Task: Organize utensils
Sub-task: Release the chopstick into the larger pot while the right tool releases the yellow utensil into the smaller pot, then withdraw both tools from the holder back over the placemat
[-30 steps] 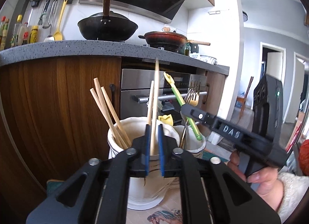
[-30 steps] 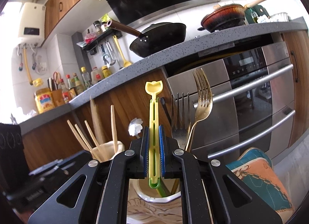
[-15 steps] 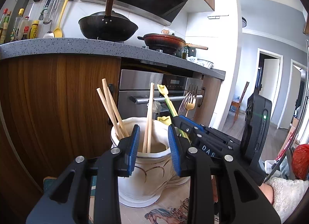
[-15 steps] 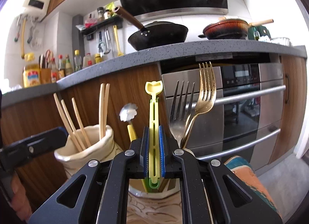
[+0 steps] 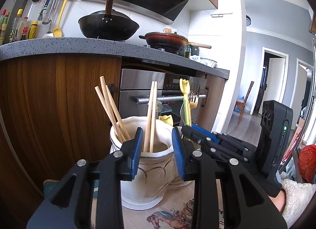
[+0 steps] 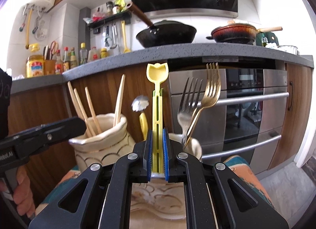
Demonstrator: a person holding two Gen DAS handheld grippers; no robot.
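A cream ceramic holder [image 5: 154, 171] holds several wooden chopsticks [image 5: 151, 116]. My left gripper [image 5: 157, 146] is open and empty in front of its rim. My right gripper [image 6: 157, 151] is shut on a yellow-green plastic utensil [image 6: 157, 110], held upright over a second cream holder [image 6: 194, 146] that contains a silver fork [image 6: 187, 106], a gold fork [image 6: 211, 90] and a small yellow-handled spoon [image 6: 141, 108]. The first holder with its chopsticks also shows in the right wrist view [image 6: 102, 146]. The right gripper and the yellow utensil [image 5: 185, 106] show at the right of the left wrist view.
Both holders stand on a printed mat [image 5: 169, 215]. Behind are a wooden cabinet [image 5: 59, 110], a steel oven [image 6: 246, 110] and a grey countertop [image 5: 79, 47] with a black wok [image 5: 108, 25] and a red pan [image 5: 165, 39]. Bottles [image 6: 65, 59] line the counter at left.
My left gripper has opened, let go of a chopstick that now stands in the first holder, and drawn back. My right gripper has kept hold of the yellow utensil over the second holder.
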